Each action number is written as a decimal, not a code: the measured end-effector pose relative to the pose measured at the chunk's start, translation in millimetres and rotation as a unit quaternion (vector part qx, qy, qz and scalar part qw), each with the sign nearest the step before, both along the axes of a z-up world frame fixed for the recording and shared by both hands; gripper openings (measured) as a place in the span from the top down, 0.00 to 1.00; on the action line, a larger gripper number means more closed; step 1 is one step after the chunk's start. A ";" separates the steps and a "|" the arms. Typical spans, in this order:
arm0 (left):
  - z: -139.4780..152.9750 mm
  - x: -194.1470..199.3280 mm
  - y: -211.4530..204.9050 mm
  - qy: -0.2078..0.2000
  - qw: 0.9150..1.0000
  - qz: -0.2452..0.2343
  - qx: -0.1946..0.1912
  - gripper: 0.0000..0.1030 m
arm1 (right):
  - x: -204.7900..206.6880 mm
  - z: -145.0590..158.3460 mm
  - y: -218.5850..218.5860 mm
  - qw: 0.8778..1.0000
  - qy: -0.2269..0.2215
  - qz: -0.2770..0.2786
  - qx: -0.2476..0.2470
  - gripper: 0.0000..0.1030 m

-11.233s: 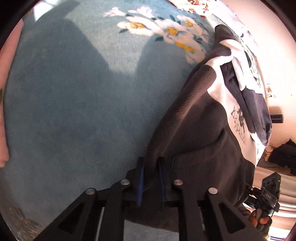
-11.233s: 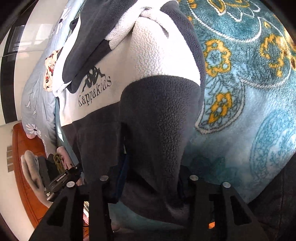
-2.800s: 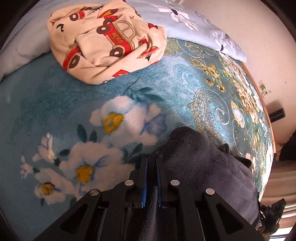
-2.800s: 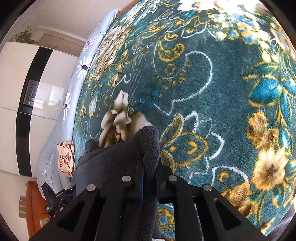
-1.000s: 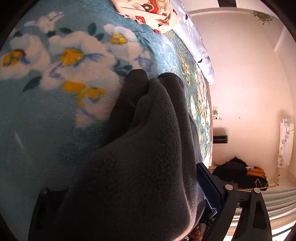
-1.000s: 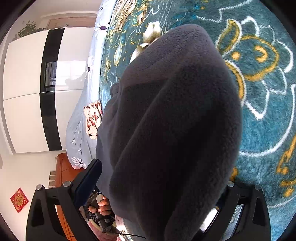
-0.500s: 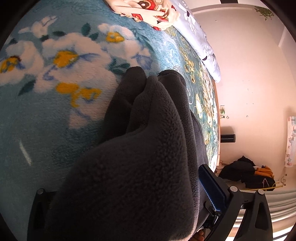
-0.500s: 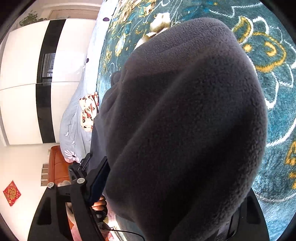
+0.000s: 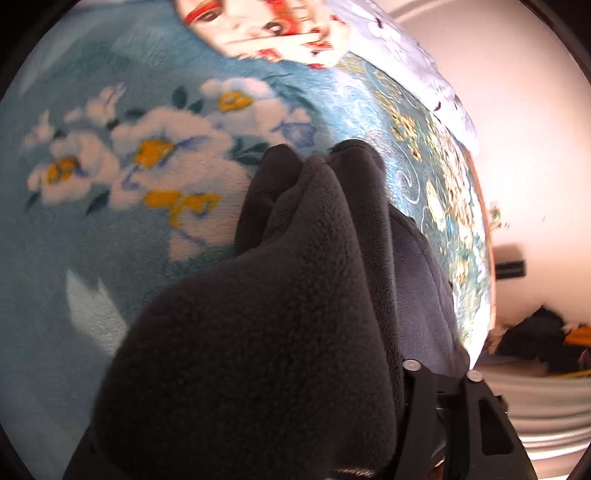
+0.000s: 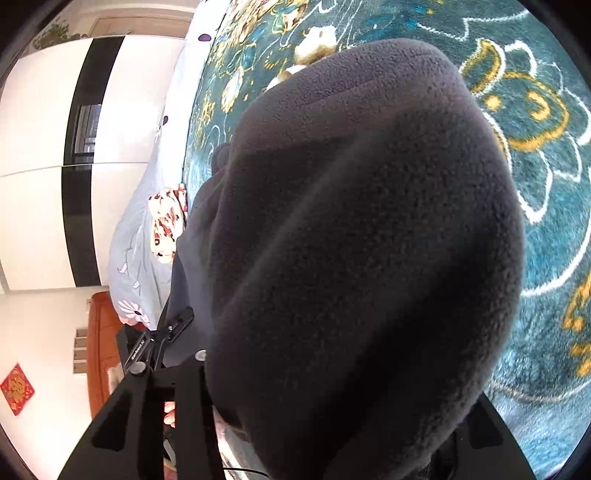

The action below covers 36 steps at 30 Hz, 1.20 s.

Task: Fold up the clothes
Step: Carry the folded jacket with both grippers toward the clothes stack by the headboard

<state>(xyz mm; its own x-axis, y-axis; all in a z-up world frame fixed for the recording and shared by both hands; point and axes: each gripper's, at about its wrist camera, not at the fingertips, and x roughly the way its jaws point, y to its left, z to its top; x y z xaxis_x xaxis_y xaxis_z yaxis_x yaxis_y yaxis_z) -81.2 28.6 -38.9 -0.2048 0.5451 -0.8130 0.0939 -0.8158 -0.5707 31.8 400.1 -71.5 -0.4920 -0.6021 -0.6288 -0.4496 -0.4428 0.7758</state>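
Note:
A dark grey fleece garment (image 9: pixel 280 332) lies bunched on the teal floral blanket (image 9: pixel 110 258) and fills the lower half of the left wrist view. It drapes over my left gripper (image 9: pixel 295 369), whose fingertips are hidden; only its right-hand linkage shows, drawn inward against the bundle. In the right wrist view the same fleece (image 10: pixel 369 240) bulges over my right gripper (image 10: pixel 295 369), and the jaws sit pulled in around the thick fold. The left gripper's body (image 10: pixel 155 343) shows at the fleece's far side, with a person's fingers (image 10: pixel 170 410) just below it.
A cream cloth with red car prints (image 9: pixel 266 26) lies at the head of the bed beside a pale blue floral sheet (image 9: pixel 406 48). The bed's edge runs along the right, with dark clothes (image 9: pixel 535 339) on the floor beyond. A white and black wardrobe (image 10: pixel 37 147) stands behind.
Both grippers stood wide open around the fleece bundle a second ago; their linkages have since drawn inward onto it. The left wrist view has swung toward the pillow end.

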 end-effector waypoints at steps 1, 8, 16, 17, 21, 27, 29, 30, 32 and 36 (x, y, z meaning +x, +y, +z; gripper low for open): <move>11.2 0.2 6.7 0.013 1.000 -0.013 -0.016 0.49 | 0.8 5.8 -0.6 1.000 0.003 0.001 0.005 0.57; 115.9 16.7 26.9 0.120 0.990 -0.068 -0.026 0.53 | 5.9 75.3 -11.6 0.998 0.050 0.019 0.029 0.61; 242.4 71.6 -47.4 0.240 0.969 -0.049 0.010 0.53 | 5.0 210.0 -62.3 0.980 0.167 0.080 0.068 0.61; 259.2 78.4 -62.6 0.257 0.966 -0.042 0.013 0.53 | 1.8 227.7 -74.6 0.976 0.183 0.093 0.070 0.61; 318.0 117.3 -143.6 0.313 0.950 0.005 0.010 0.53 | -16.1 289.0 -138.6 0.956 0.237 0.161 0.066 0.61; 351.7 168.5 -268.2 0.337 0.936 0.100 -0.012 0.53 | -46.7 339.8 -256.6 0.921 0.275 0.268 0.062 0.61; 353.5 182.8 -305.7 0.336 0.932 0.133 -0.022 0.53 | -55.3 345.5 -295.9 0.910 0.283 0.298 0.054 0.61; 355.4 191.9 -322.9 0.334 0.931 0.147 -0.028 0.53 | -59.8 346.7 -314.7 0.905 0.285 0.312 0.052 0.61; 349.8 205.2 -354.8 0.331 0.927 0.173 -0.039 0.53 | -70.1 346.1 -351.3 0.896 0.283 0.338 0.047 0.61; 331.1 219.6 -412.7 0.327 0.917 0.222 -0.051 0.53 | -92.7 343.3 -417.1 0.883 0.267 0.384 0.047 0.61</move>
<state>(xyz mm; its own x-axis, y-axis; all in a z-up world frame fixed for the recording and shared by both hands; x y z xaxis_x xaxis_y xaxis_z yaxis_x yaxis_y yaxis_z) 138.5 -384.1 292.3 -0.8504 0.2184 -0.4787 0.0937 -0.8324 -0.5462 -60.9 -17.0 271.8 -0.2018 -0.8444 -0.4962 0.4299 -0.5316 0.7298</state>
